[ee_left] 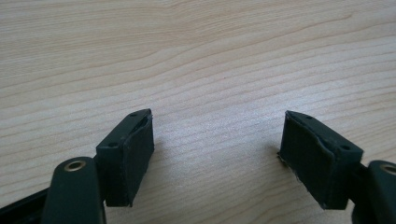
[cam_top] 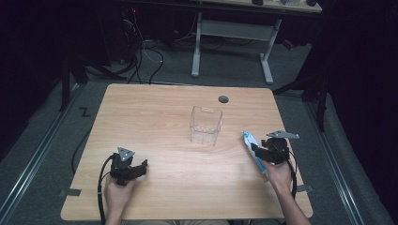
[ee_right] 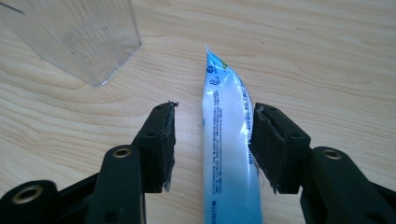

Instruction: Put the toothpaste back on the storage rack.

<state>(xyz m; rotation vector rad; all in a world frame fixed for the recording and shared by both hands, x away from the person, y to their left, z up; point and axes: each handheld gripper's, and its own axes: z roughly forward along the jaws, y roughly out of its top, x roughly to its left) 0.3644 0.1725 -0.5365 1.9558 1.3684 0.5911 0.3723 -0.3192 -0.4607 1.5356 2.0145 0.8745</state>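
A white and blue tube (cam_top: 248,139) lies flat on the wooden table (cam_top: 141,108) at the right, pointing away from the person. My right gripper (cam_top: 256,151) is open and straddles it. In the right gripper view the tube (ee_right: 226,140) runs up between the jaws of the right gripper (ee_right: 214,109): the right pad (ee_right: 266,144) touches its edge, while a gap separates the left pad from it. A clear plastic container (cam_top: 205,125) stands upright at the table's middle, its corner (ee_right: 79,37) just beyond the tube's tip. My left gripper (cam_top: 140,168) (ee_left: 218,116) rests open over bare wood at the front left.
A dark round cable hole (cam_top: 223,99) sits near the table's far edge. Beyond the table are a white-legged desk (cam_top: 234,28) and cables on the floor. Bare wood lies between the two grippers.
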